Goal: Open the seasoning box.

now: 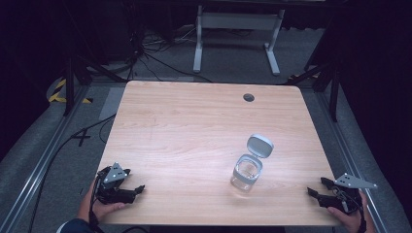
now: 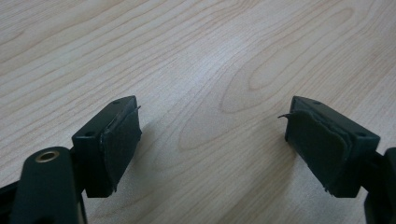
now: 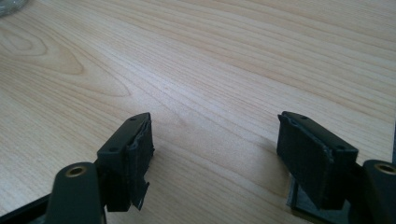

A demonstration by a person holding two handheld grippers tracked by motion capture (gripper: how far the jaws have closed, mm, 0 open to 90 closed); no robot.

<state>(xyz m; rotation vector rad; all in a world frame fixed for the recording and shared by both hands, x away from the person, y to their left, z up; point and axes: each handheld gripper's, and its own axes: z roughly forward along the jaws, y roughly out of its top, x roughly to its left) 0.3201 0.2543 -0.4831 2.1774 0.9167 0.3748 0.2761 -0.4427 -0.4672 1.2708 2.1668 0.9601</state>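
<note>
Low at table's near edge, both hand-held grippers — left, right — gaping, empty, jar between.

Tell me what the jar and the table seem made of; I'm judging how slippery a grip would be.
Jar: clear, glossy, likely glass or hard plastic, since the tabletop shows through. Its flipped-open lid: matte grey, probably plastic. Table: light wood-grain surface, smooth, perhaps laminate.

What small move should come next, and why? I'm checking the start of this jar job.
Probably bring the right gripper in toward the clear jar. Both grippers rest open at the near table edge, nothing between their jaws. The jar stands apart, its lid flipped up, nearer the right gripper than the left gripper.
</note>
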